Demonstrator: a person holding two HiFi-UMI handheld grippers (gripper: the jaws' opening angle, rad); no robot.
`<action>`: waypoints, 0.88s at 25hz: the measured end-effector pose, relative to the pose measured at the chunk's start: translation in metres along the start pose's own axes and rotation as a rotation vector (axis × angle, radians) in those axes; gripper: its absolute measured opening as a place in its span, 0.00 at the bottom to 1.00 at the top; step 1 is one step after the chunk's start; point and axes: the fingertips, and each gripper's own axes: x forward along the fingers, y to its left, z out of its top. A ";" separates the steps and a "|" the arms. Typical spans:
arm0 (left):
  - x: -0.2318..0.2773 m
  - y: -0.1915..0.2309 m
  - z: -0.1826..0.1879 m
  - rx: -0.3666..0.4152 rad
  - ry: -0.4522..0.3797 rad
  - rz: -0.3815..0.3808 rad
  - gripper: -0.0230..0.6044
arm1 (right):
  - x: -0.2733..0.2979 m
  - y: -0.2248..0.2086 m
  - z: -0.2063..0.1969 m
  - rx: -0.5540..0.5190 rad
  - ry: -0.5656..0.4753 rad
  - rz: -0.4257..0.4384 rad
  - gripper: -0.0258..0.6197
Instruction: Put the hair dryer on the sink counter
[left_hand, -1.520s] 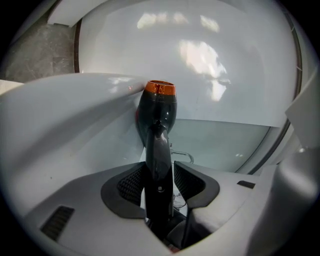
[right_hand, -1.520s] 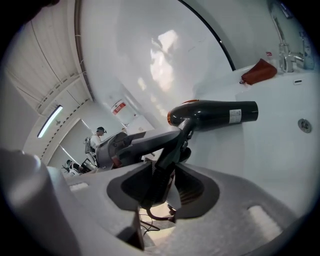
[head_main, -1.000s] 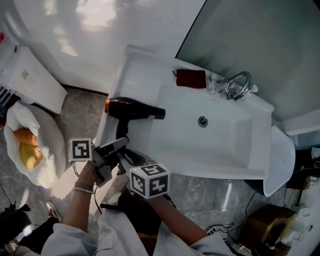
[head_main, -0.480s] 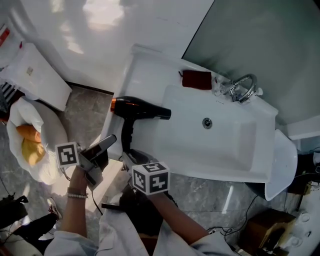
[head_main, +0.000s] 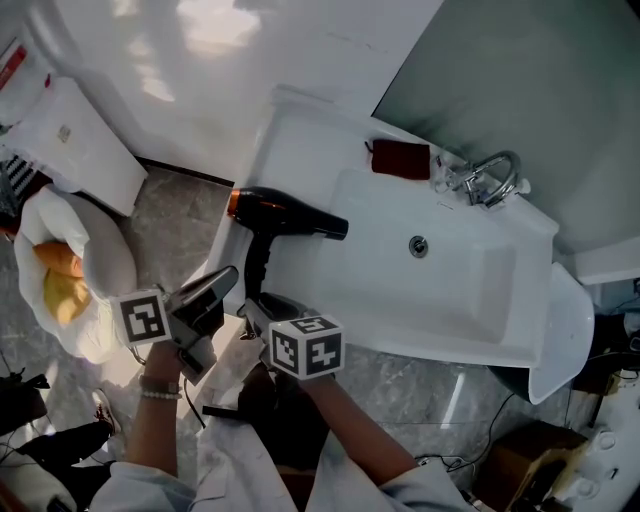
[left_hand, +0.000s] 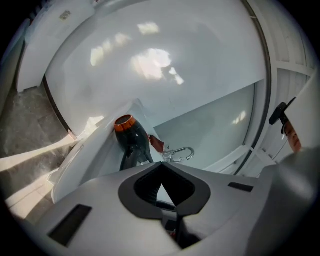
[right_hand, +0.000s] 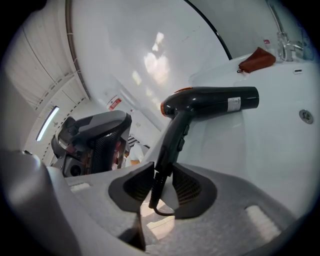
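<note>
Left gripper (head_main: 226, 279) is pinched closed on nothing, just off the front-left corner of the surface (head_main: 300, 130). Right gripper (right_hand: 163, 173) has just been closing its jaws, and they pinch the handle end of the hair dryer (head_main: 285, 215). The dryer lies across the left rim with its nozzle over the basin (head_main: 450, 290). Cloth (head_main: 401, 159) and tap (head_main: 490, 178) sit at the far edge, right.

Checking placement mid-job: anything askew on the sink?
Yes: the hair dryer lies across the rim of the sink, its nozzle jutting over the basin and its handle end reaching past the front edge.
</note>
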 end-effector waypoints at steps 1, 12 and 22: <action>0.001 -0.003 -0.001 0.008 0.004 -0.003 0.05 | 0.000 0.001 0.000 0.002 0.001 0.006 0.21; 0.022 -0.036 -0.008 0.121 0.036 -0.036 0.05 | -0.052 -0.015 0.027 -0.026 -0.144 -0.038 0.21; 0.039 -0.094 -0.017 0.307 0.056 -0.084 0.05 | -0.147 -0.034 0.074 -0.150 -0.396 -0.259 0.04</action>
